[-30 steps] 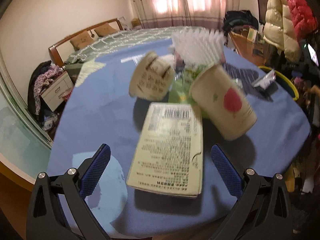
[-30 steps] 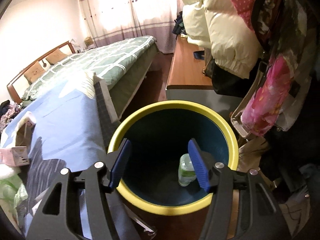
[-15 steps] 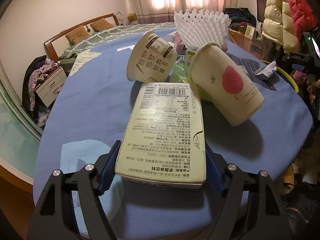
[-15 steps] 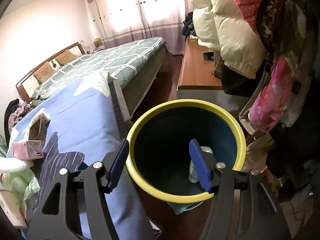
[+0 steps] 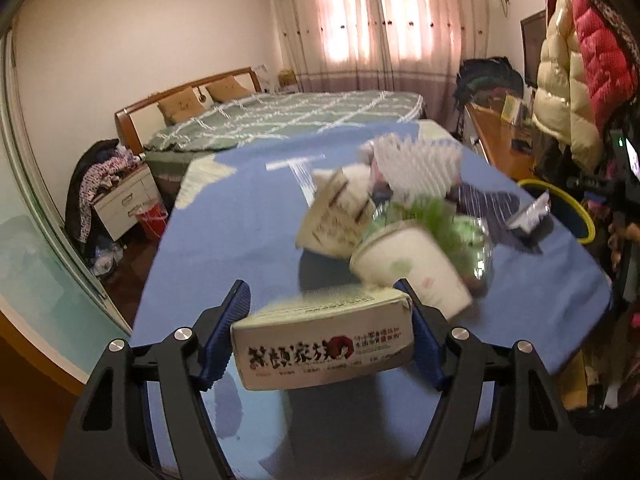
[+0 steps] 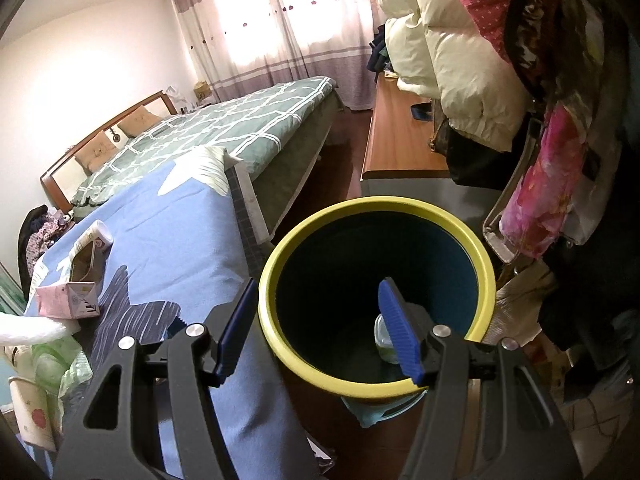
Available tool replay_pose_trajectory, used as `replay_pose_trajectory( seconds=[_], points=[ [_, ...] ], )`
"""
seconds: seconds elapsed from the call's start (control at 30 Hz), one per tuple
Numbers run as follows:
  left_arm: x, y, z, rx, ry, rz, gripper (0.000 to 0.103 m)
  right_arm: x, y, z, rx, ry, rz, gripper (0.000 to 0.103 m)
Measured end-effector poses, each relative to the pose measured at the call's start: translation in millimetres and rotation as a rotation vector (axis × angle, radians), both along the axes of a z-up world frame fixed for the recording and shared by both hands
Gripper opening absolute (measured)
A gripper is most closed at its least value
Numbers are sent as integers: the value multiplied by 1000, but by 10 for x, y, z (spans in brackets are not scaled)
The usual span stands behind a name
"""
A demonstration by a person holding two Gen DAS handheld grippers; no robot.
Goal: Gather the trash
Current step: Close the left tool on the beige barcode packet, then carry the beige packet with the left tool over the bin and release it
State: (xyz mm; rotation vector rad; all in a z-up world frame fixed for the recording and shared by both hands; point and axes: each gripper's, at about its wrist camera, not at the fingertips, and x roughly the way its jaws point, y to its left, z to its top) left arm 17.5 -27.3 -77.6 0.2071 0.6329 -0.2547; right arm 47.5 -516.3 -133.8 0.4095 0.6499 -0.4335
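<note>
left hand-held gripper (image 5: 324,336): jaws closing on a flat beige carton (image 5: 322,350); both blue pads sit against its short sides, and the carton is raised off the blue cloth, printed end toward the camera.
right hand-held gripper (image 6: 318,330): jaws part-open with nothing between them — one finger over the cloth edge, the other over the mouth of the bin.
bin (image 6: 474,248): yellow rim, dark blue inside, standing on the floor just beside the bench; a clear bottle (image 6: 385,340) lies at its bottom, partly hidden by the right finger.
bench (image 5: 240,220): covered by a blue cloth with pale patches.
remaining trash, left view: a paper cup (image 5: 416,270) on its side just beyond the carton, a second printed cup (image 5: 338,220) behind it, green plastic wrap (image 5: 452,228), a white foam net (image 5: 418,168) and a small crumpled wrapper (image 5: 530,216) near the bin rim — all motion-blurred.
right view only: the bin interior and bottle, a pink carton (image 6: 68,300), and a small lying cup (image 6: 94,238).
left view only: the gripped carton.
</note>
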Motion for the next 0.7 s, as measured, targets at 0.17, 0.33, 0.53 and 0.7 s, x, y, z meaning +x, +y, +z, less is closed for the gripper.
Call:
replay_pose_trajectory(
  seconds=[0.17,0.33,0.53,0.7],
  points=[
    [104,9,182,-21,-21,30,72,-41,-17,-2,7,-9,-3,59],
    [143,13,326,-25,-48,40,72,-85,-22,22,10,-22,-4,59],
    [148,-124,659,-24,-105,20,72,-136,-16,67,1,-35,-4,59],
    [165,-427,935,-37,-145,-41,72,-229,-76,103,-10,-45,-20,59]
  ],
)
